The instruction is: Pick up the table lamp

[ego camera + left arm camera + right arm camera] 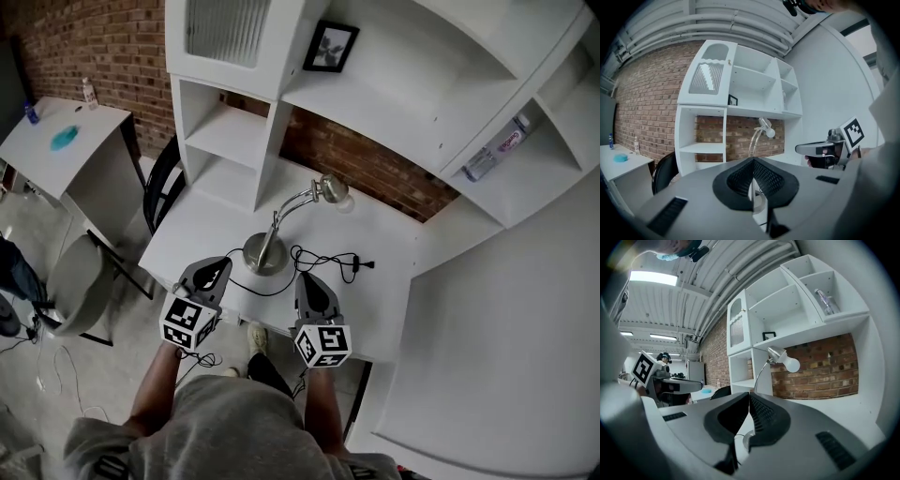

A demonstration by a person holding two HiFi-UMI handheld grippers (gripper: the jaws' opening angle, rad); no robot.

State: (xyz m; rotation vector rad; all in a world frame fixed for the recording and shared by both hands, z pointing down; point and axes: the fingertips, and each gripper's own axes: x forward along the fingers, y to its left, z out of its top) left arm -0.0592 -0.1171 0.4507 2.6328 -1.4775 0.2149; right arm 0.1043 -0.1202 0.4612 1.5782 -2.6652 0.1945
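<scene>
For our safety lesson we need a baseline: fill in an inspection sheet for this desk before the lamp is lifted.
Surface: white desk, level.
Job's things: silver gooseneck table lamp, upright, untouched.
Clutter: black-framed picture, clear plastic bottle, both on shelves.
Grippers: left claw, right claw shut, empty, short of lamp.
Cables: black lamp cord looped beside base, plug on desk.
Surroundings: red brick wall, black chair.

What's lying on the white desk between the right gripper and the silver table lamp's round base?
A slack black power cord lies on the white desk between the right gripper and the silver gooseneck lamp's round base; the head view shows it.
</scene>
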